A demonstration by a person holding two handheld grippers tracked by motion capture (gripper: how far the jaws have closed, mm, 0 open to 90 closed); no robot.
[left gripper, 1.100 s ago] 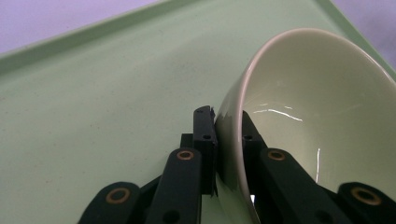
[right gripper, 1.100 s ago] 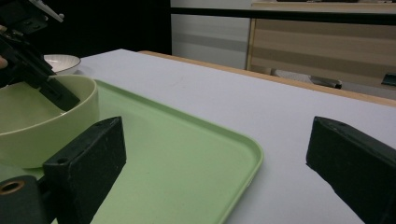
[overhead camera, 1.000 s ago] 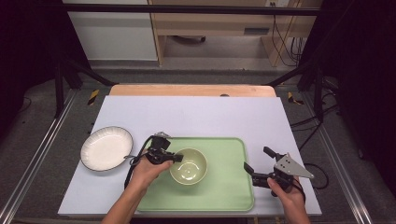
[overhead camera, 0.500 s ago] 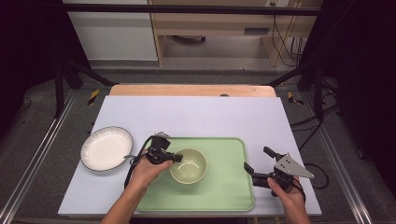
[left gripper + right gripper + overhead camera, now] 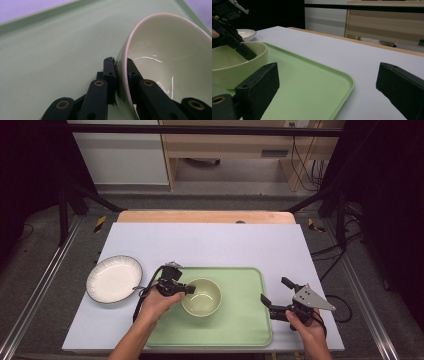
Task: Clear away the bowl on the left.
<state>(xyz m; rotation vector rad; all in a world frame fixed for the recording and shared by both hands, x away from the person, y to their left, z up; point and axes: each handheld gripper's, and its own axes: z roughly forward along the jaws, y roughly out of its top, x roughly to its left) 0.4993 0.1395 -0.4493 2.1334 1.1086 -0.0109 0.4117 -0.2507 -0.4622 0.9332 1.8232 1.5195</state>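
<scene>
Green tray (image 5: 240, 330), bowl (image 5: 202, 296) inside, tongs-gripped (image 5: 121, 75)

I see open tray floor (image 5: 240, 320) between the bowl (image 5: 202, 297) my left gripper (image 5: 186, 289) pinches by the rim and my wide-open right gripper (image 5: 273, 295) off the tray's right edge, with the white plate (image 5: 114, 278) blocking the left side.
</scene>
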